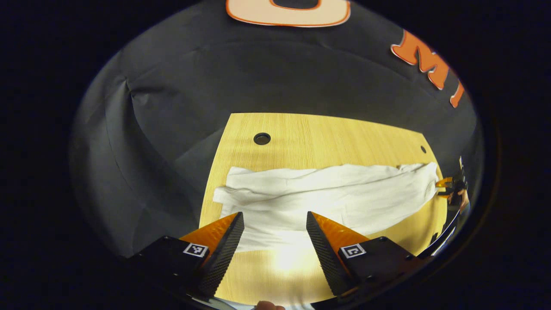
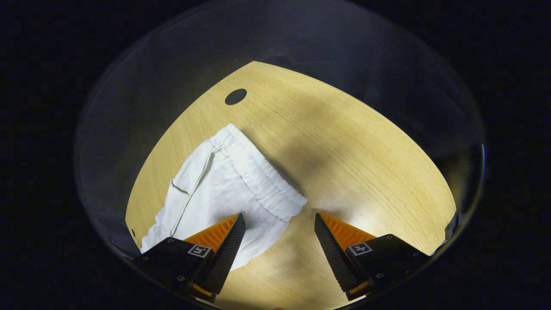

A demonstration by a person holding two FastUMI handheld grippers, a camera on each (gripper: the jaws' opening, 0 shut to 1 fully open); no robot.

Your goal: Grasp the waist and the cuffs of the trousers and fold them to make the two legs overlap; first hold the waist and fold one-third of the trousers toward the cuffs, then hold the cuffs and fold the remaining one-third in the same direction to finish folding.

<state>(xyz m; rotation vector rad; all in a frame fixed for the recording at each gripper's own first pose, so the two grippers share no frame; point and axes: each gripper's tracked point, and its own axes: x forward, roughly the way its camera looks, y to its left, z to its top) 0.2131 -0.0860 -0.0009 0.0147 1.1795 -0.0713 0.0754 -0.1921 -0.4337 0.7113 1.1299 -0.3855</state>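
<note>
Right gripper view: elastic waistband.

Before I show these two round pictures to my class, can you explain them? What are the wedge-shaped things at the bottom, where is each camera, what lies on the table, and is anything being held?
Each picture comes from a camera riding on a hand-held two-finger gripper, looking forward along its fingers. The wedges at the bottom are those fingers. The left gripper view shows the left gripper, jaws apart, above white trousers laid flat across a wooden table. At the far right edge of that view, the other gripper appears small beside the trousers' end. The right gripper view shows the right gripper, also open, over the trousers' elastic waist. Nothing is held; both grippers are empty.
</note>
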